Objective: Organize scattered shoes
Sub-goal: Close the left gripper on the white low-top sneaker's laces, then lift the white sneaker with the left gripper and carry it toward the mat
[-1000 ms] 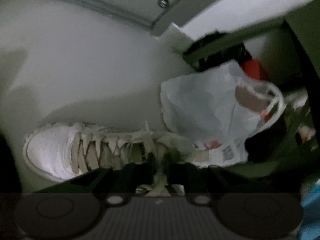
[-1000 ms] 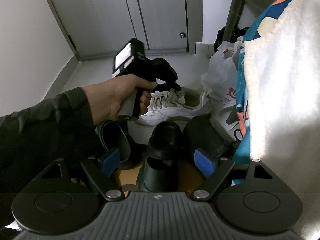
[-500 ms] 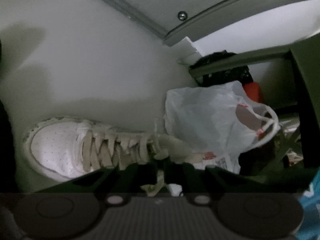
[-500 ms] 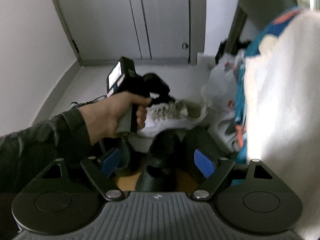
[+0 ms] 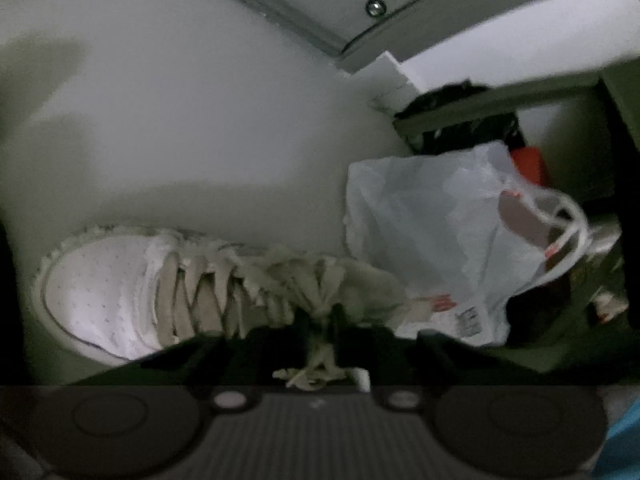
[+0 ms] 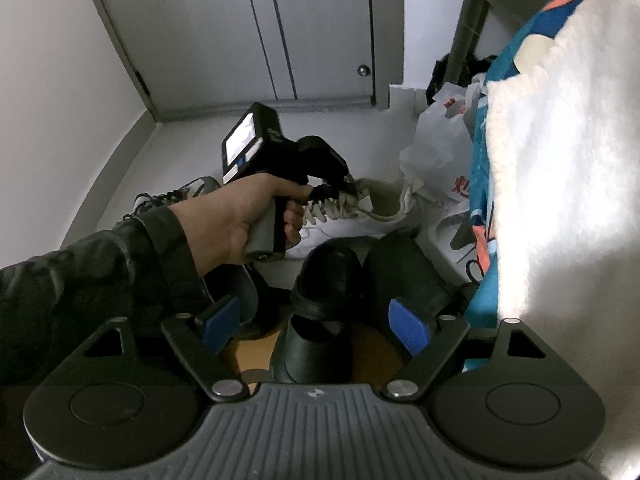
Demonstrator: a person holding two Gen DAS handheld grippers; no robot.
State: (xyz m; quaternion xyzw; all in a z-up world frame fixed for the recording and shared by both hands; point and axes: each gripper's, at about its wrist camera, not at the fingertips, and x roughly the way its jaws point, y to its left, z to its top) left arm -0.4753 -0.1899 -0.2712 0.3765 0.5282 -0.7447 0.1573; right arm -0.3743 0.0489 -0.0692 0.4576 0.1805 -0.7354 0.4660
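White sneaker [image 6: 352, 216] lies on the floor at twelve o'clock of the black shoes [image 6: 328, 292], left tongs [image 6: 340, 190] pinched shut on its laces. Right tongs [image 6: 316, 322] gape wide, empty. Sorting looks barely begun. Plastic bag [image 5: 436, 236] at three o'clock, contents unclear.
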